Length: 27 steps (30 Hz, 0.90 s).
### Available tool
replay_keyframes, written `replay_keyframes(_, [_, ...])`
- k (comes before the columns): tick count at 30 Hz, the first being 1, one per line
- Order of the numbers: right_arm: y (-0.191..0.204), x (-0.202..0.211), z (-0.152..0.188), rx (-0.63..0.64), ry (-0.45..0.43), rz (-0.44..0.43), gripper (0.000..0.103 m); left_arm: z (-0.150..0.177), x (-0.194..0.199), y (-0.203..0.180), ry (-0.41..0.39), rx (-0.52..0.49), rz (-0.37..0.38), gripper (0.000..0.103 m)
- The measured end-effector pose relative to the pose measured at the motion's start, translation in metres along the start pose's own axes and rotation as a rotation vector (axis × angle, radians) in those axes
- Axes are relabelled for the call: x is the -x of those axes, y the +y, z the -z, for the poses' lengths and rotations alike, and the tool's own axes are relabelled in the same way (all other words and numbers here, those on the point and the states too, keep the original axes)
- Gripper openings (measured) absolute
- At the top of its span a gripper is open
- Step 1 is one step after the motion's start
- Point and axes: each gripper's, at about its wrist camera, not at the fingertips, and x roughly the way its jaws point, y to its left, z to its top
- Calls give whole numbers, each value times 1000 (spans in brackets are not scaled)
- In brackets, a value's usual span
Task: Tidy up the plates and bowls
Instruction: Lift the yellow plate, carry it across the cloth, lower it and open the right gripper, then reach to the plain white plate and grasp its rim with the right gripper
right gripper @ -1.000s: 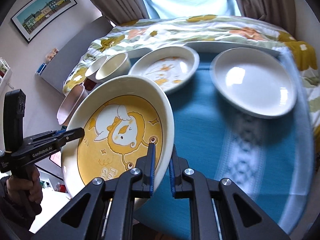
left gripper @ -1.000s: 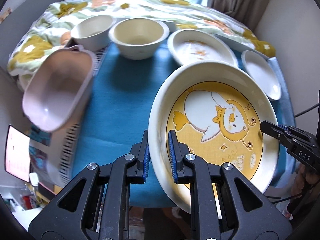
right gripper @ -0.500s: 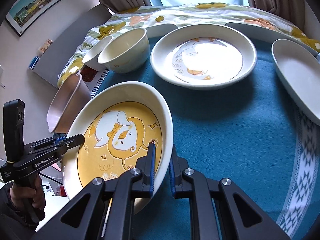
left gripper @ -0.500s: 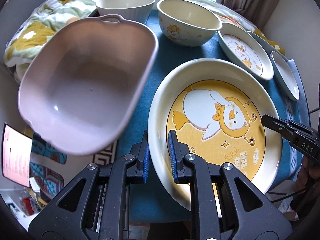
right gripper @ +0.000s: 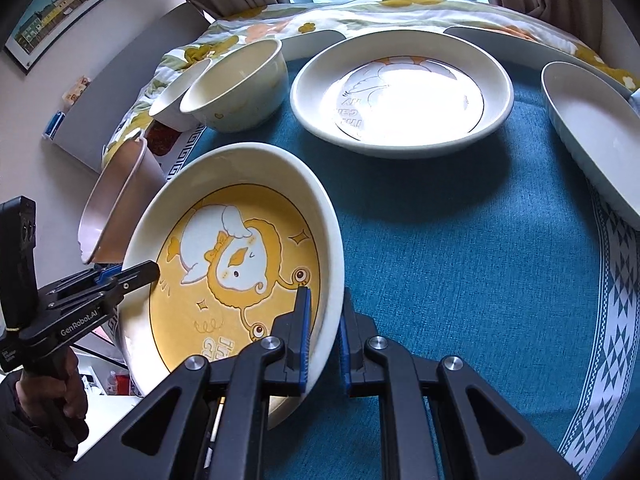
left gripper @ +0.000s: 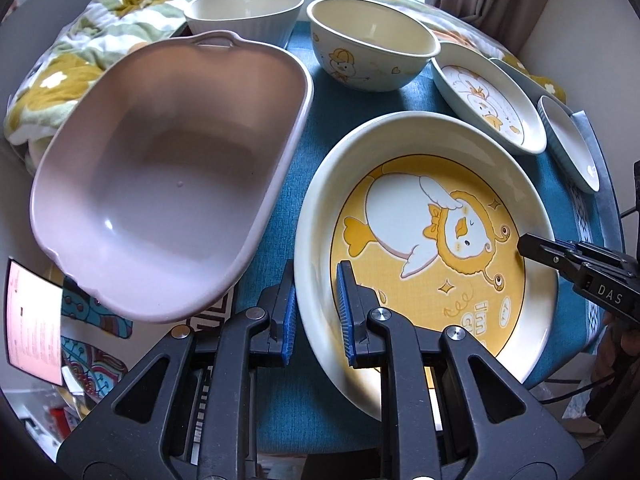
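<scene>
The left wrist view shows the inside of the pink basin point(left gripper: 160, 184) in full, at nine o'clock, tilted with its near rim hanging past the table edge; the right wrist view catches only a slice of its rim point(right gripper: 108, 200). The right wrist view alone shows the framed picture point(right gripper: 60, 4) on the wall at eleven o'clock and the hand point(right gripper: 60, 376) that holds the left tool.

The yellow duck plate point(left gripper: 432, 248) is held tilted over the near part of the blue tablecloth point(right gripper: 460, 264), pinched from both sides. The left gripper point(left gripper: 316, 316) is clamped on its near-left rim, one blue pad inside the plate and one outside. The right gripper point(right gripper: 324, 336) is clamped on the opposite rim in the same way, and its tip shows at three o'clock in the left view.

Beyond the plate, at twelve o'clock, stand the ribbed bowl point(left gripper: 244, 12) and the duck bowl point(left gripper: 372, 48), just beside each other. At one o'clock lies the pale duck plate point(right gripper: 404, 88), and at two o'clock the white dish point(right gripper: 592, 136).
</scene>
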Motion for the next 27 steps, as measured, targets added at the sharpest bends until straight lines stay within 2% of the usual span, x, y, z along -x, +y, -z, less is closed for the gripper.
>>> replay_keyframes(8, [0,3,1,-3,-26,8,12,-1,4,0,-6,-5,-6,19])
replay_keyframes(10, [-2,6,1,-5,-34,8,12,-1,6,-1,-8,-10,-13,25])
replay_keyframes(11, [-3,8,1,-9,-39,10,12,-2,7,-2,-9,-12,-17,37])
replay_keyframes(12, [-4,10,1,-13,-46,10,12,-1,9,-3,-17,-14,-21,55])
replay_keyframes(14, [-7,15,3,-17,-52,5,12,2,15,-6,-39,-22,-25,69])
replay_keyframes(22, [-19,61,19,2,-84,2,17,21,55,-25,-81,-7,-95,69])
replay_keyframes(27, [-40,115,28,-11,-162,17,17,18,95,-67,-153,-25,-71,69])
